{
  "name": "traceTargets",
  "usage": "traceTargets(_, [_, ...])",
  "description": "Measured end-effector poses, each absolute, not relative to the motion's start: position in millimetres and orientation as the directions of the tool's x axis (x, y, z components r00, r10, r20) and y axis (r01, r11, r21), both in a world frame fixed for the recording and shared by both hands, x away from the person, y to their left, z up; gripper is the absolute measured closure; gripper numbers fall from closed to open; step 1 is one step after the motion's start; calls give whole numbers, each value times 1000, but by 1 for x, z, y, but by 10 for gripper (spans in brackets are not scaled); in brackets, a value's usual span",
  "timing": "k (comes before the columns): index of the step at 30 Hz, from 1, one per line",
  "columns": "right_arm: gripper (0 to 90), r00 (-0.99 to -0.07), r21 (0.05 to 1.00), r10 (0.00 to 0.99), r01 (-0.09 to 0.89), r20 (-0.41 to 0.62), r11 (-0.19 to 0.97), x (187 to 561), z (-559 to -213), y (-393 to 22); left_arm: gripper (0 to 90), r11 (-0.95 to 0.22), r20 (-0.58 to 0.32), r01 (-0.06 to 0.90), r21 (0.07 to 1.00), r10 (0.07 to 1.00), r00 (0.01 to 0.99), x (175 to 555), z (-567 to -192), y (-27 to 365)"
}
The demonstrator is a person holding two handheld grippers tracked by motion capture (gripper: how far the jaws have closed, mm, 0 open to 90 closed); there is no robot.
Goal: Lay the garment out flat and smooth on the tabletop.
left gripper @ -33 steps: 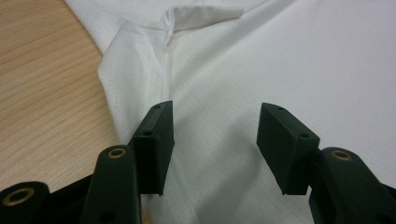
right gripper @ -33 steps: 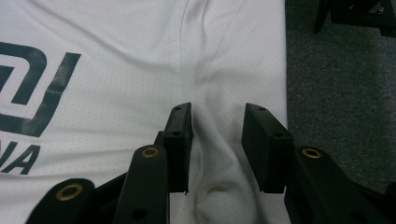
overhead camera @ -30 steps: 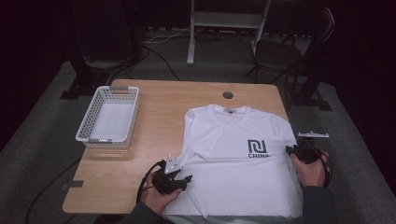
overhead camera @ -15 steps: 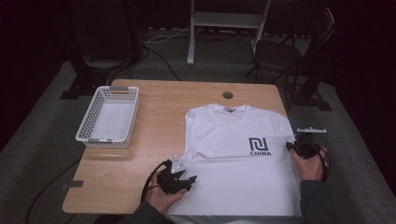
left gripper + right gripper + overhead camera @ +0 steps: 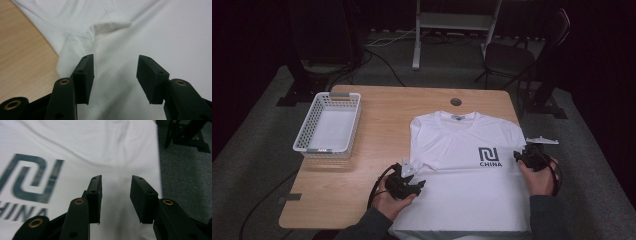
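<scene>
White T-shirt (image 5: 467, 170) on wooden table (image 5: 377, 125), dark room.

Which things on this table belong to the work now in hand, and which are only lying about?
Part of the work:
- white cotton T-shirt with dark CHINA print
- left black two-jaw tool, open at the shirt's sleeve
- right black two-jaw tool, open at the shirt's other edge

Lying about:
- white plastic mesh basket

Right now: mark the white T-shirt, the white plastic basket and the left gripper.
white T-shirt (image 5: 462, 145), high view, chest fabric above the logo.
white plastic basket (image 5: 305, 134), high view, left wall.
left gripper (image 5: 115, 72), left gripper view, midway between its open jaws.
</scene>
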State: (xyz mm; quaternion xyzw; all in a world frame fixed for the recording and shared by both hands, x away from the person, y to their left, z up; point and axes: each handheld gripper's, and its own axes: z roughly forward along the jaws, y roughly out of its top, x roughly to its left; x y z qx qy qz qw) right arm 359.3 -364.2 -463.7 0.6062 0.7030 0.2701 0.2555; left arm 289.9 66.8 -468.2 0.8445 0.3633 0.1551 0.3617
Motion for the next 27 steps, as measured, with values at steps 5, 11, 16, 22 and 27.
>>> traceTargets(5, [610, -189, 694, 982, 703, -24, 152, 358, -464, -347, 496, -476, 23, 511, 716, 748, 664, 306, -470, 64])
traceTargets(11, [610, -230, 685, 973, 704, -29, 187, 356, -472, -330, 502, -495, 47, 504, 708, 745, 666, 313, -473, 57])
traceTargets(16, [608, -243, 686, 970, 701, -27, 195, 356, -475, -322, 504, -492, 63, 497, 715, 753, 656, 321, -473, 53])
traceTargets(22, [609, -244, 684, 969, 699, -44, 207, 359, -475, -319, 539, -501, 79, 496, 709, 755, 651, 329, -472, 50])
traceTargets(27, [608, -229, 686, 973, 704, -30, 187, 363, -475, -322, 618, -530, 101, 491, 691, 743, 661, 332, -473, 46])
